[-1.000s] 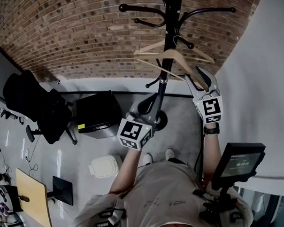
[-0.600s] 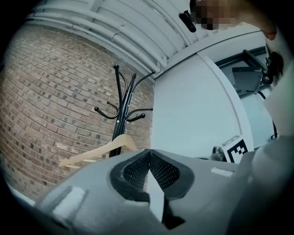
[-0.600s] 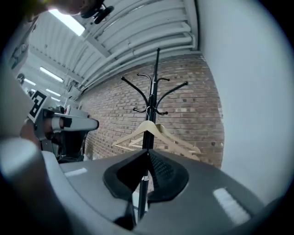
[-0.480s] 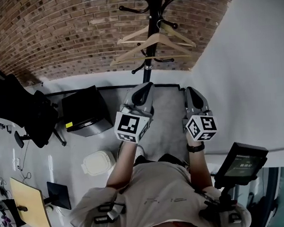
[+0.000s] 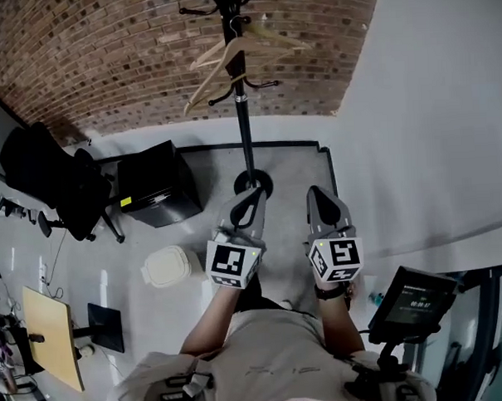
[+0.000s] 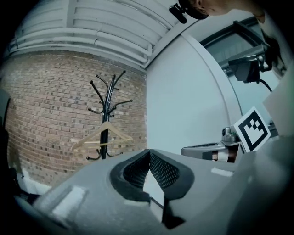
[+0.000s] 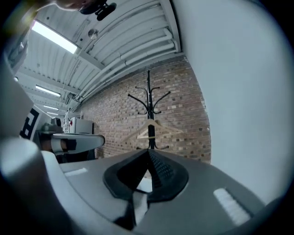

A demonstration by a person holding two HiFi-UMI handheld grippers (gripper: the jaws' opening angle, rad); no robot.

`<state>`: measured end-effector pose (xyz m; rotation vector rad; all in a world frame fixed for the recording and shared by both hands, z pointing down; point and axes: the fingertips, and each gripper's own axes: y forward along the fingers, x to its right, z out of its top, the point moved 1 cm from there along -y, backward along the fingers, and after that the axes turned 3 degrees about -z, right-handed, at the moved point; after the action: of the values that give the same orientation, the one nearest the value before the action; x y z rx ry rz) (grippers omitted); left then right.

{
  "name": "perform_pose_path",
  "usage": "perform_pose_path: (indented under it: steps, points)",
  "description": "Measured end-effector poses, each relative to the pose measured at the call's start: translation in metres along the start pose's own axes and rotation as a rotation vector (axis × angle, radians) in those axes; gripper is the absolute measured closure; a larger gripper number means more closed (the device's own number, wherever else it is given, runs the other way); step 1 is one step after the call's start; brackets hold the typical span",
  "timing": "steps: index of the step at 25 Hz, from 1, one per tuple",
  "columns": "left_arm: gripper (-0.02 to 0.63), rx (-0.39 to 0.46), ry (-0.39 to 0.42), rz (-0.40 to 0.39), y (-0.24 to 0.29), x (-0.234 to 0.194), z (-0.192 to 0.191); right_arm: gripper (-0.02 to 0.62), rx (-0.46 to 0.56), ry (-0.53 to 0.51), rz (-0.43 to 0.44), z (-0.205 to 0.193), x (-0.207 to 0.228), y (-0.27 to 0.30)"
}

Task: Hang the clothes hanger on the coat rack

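The black coat rack (image 5: 244, 113) stands by the brick wall, and a light wooden hanger (image 5: 215, 53) hangs from its hooks. Both gripper views show the same rack (image 6: 107, 103) (image 7: 149, 98) far ahead, with the hanger (image 6: 117, 131) (image 7: 161, 127) on it. My left gripper (image 5: 255, 194) and right gripper (image 5: 315, 193) are side by side close to my body, well short of the rack's base. Both point level at the rack. The left gripper (image 6: 149, 151) is shut and empty. The right gripper (image 7: 148, 150) is also shut, with nothing in it.
A white wall (image 5: 421, 105) runs along the right. At the left are a black office chair (image 5: 55, 183), a black cabinet (image 5: 151, 187), a white round bin (image 5: 167, 266) and a small wooden table (image 5: 49, 333). A screen on a stand (image 5: 413, 292) sits at my right hip.
Both grippers have drawn back from the rack toward my body. The right gripper, earlier open up at the hanger, is now shut and empty. The hanger stays on the rack.
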<state>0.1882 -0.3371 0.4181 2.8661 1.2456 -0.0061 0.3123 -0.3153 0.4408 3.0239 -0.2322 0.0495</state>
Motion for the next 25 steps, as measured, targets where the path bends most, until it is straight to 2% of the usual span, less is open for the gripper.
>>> perform_pose_path:
  steps: [3, 6, 10, 15, 18, 22, 25]
  points:
    - [0.606, -0.087, -0.047, -0.045, -0.022, 0.057, -0.022, 0.592, -0.095, 0.057, 0.020, -0.042, 0.001, -0.048]
    - [0.606, -0.090, -0.015, -0.041, -0.048, 0.080, -0.012, 0.592, -0.077, 0.050, 0.058, -0.040, -0.011, -0.083]
    - [0.606, -0.031, 0.047, -0.012, -0.066, 0.075, 0.018, 0.592, 0.025, 0.020, 0.100, 0.013, -0.028, -0.096]
    - [0.606, 0.041, 0.064, -0.057, -0.082, 0.068, 0.062, 0.592, 0.103, -0.042, 0.118, 0.066, -0.063, -0.094]
    - [0.606, 0.078, 0.076, -0.029, -0.103, 0.051, 0.074, 0.592, 0.112, -0.063, 0.141, 0.076, -0.093, -0.089]
    - [0.606, 0.075, 0.013, -0.017, -0.123, 0.040, 0.066, 0.592, 0.075, -0.063, 0.201, 0.067, -0.134, -0.088]
    - [0.606, 0.087, 0.021, -0.015, -0.134, 0.027, 0.067, 0.592, 0.076, -0.080, 0.232, 0.065, -0.163, -0.086]
